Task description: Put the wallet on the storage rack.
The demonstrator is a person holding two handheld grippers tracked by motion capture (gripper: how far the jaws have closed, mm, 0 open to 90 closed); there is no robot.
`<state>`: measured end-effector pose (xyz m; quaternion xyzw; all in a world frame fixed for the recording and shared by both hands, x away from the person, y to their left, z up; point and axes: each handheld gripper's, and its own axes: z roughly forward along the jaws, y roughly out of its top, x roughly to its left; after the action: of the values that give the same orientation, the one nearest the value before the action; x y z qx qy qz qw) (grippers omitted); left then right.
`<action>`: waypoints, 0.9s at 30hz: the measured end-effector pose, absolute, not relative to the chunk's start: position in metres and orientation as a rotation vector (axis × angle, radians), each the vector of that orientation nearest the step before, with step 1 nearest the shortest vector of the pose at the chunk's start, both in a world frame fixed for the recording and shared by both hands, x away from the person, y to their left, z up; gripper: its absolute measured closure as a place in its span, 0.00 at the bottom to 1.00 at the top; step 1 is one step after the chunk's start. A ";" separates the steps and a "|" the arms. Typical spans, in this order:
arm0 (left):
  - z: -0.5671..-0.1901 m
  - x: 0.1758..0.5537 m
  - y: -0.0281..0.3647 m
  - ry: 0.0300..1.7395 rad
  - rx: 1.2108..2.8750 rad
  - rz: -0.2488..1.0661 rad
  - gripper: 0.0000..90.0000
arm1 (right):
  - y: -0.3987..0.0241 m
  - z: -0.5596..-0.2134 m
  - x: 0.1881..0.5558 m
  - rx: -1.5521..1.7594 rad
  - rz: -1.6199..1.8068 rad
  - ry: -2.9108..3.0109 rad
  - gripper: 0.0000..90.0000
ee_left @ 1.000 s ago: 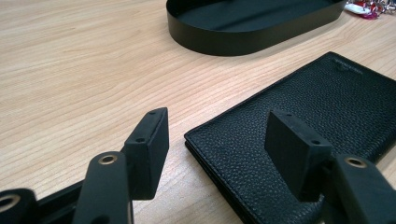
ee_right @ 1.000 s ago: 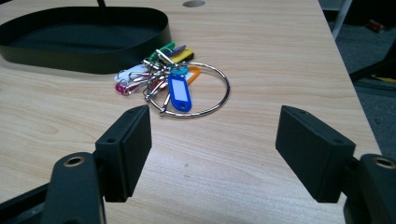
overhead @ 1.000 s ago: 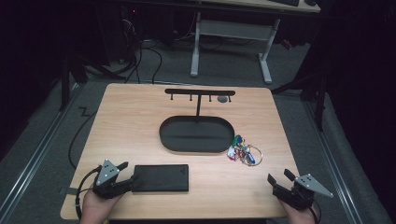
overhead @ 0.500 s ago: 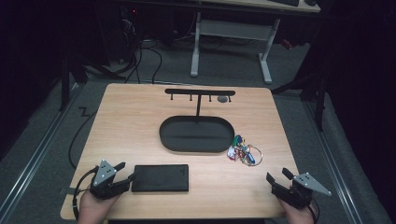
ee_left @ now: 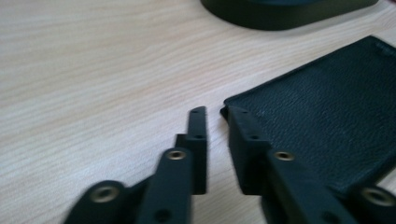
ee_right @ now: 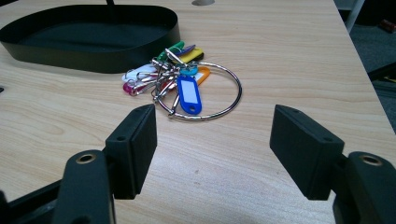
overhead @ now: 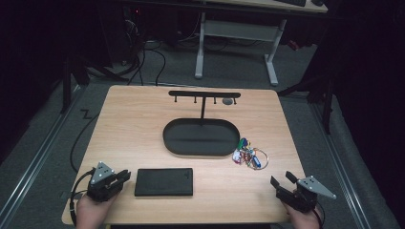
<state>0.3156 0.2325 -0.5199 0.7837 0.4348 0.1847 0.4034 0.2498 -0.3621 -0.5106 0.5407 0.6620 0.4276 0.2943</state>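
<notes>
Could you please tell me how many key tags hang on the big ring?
6 at least: blue, orange, yellow, green, white, pink; others may be hidden.

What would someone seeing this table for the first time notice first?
Probably the bunch of coloured key tags on a big metal ring, the only bright thing on the wooden table, lying right of the black oval tray. Next, the black T-shaped rack rising from that tray, and the flat black wallet at the near edge beside the left gripper.
</notes>
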 end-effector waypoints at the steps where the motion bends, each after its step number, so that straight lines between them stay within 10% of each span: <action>1: -0.521 0.316 0.233 1.099 1.995 0.472 0.97 | -0.362 -0.511 0.250 1.436 1.137 1.761 0.36; 27: -0.530 0.287 0.208 0.980 2.171 0.471 1.00 | -0.343 -0.509 0.277 1.398 1.180 1.832 0.36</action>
<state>0.2867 0.2075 -0.5296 0.8377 0.3781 0.1820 0.3494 0.2768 -0.3429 -0.5095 0.5195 0.6807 0.4384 0.2728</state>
